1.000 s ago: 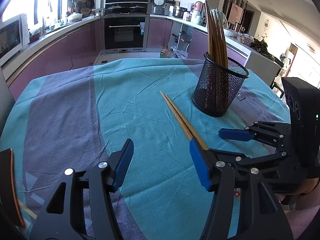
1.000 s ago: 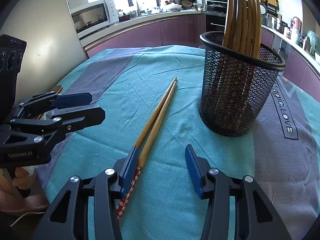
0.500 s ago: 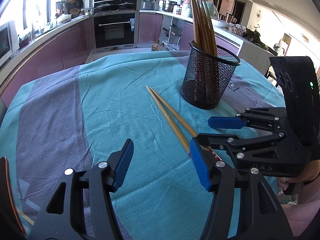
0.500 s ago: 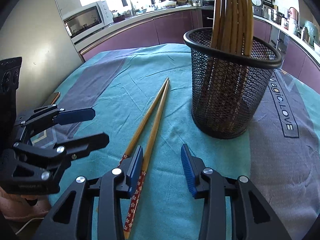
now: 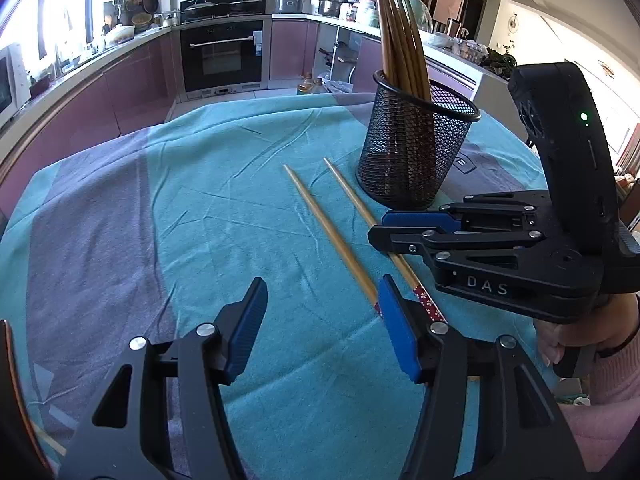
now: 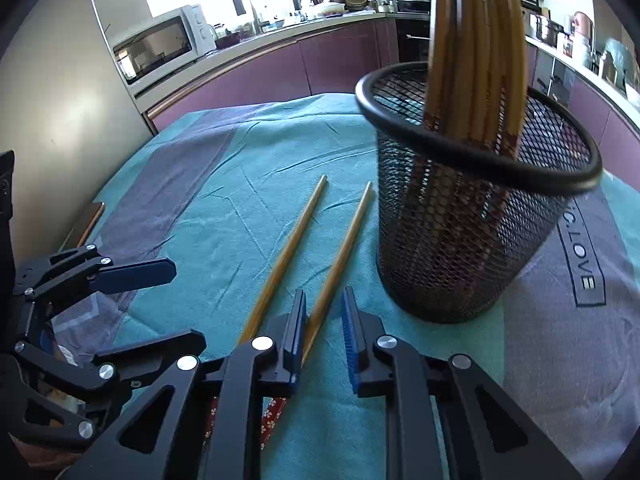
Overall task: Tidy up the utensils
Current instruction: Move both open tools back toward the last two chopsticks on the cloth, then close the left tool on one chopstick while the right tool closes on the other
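Half a second ago the 2 chopsticks lay side by side, touching; now they are spread apart, with the right tongs (image 6: pixel 323 334) closed in from a wide gap to a narrow one around the chopstick nearer the cup (image 6: pixel 340 256). Its blue pads (image 6: pixel 298 324) flank that stick closely, though whether they actually pinch it cannot be made out from here. The left tongs (image 5: pixel 322 326) are as wide open as before and hold nothing; they hover over the cloth (image 5: pixel 224 216) on the surface, on the side of the sticks away from the cup.

The far chopstick (image 5: pixel 332 236) lies just beside the gripped one, its tip pointing past the cup's left side. The patterned red ends of both sticks are partly hidden under the tongs in each view, and the cup's contents blur badly in the right wrist view.

The black mesh cup (image 5: pixel 408 152) stands upright on the cloth, holding a bundle of chopsticks (image 5: pixel 400 40) that lean together and rise well above its rim. The 2 loose sticks lie outside it, close to its base.
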The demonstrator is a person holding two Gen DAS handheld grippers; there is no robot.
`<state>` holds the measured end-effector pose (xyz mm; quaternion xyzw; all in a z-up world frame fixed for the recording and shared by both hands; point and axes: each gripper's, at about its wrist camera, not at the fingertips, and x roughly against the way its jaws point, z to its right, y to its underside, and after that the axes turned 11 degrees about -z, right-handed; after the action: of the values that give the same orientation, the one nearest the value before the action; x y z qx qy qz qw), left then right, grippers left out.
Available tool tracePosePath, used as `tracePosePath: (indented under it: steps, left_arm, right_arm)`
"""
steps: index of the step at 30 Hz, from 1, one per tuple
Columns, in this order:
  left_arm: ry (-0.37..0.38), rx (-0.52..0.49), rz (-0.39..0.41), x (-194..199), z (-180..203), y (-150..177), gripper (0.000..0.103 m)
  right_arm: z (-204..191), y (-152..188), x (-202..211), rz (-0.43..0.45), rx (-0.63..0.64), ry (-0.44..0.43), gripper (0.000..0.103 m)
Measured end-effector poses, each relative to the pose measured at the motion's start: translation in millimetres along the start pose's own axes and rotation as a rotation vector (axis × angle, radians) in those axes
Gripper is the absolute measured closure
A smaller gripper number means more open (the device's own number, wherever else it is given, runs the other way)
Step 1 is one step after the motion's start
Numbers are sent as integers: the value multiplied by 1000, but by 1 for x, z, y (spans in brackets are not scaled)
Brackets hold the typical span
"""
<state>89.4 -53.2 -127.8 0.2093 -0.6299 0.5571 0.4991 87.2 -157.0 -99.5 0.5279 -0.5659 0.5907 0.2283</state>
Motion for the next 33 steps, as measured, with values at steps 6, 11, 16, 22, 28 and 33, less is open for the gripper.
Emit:
tracePosePath:
  steps: [6, 11, 16, 22, 28, 33]
  left_arm:
    - [6, -9, -31, -15, 5, -15, 52]
    - [11, 2, -75, -31, 2, -28, 62]
    - [25, -2, -92, -38, 1, -34, 71]
    - [17, -24, -108, -40, 6, -29, 89]
    - [20, -2, -115, -32, 1, -18, 94]
    - [2, 5, -100, -30, 0, -22, 85]
  right_arm:
    - [7, 5, 5, -2, -30, -30, 91]
    - [13, 10, 8, -2, -41, -50, 91]
    - [14, 10, 9, -3, -34, -48, 91]
    - [12, 9, 9, -1, -26, -39, 91]
    - [7, 7, 6, -3, -23, -23, 91]
    - [3, 2, 2, 3, -19, -4, 90]
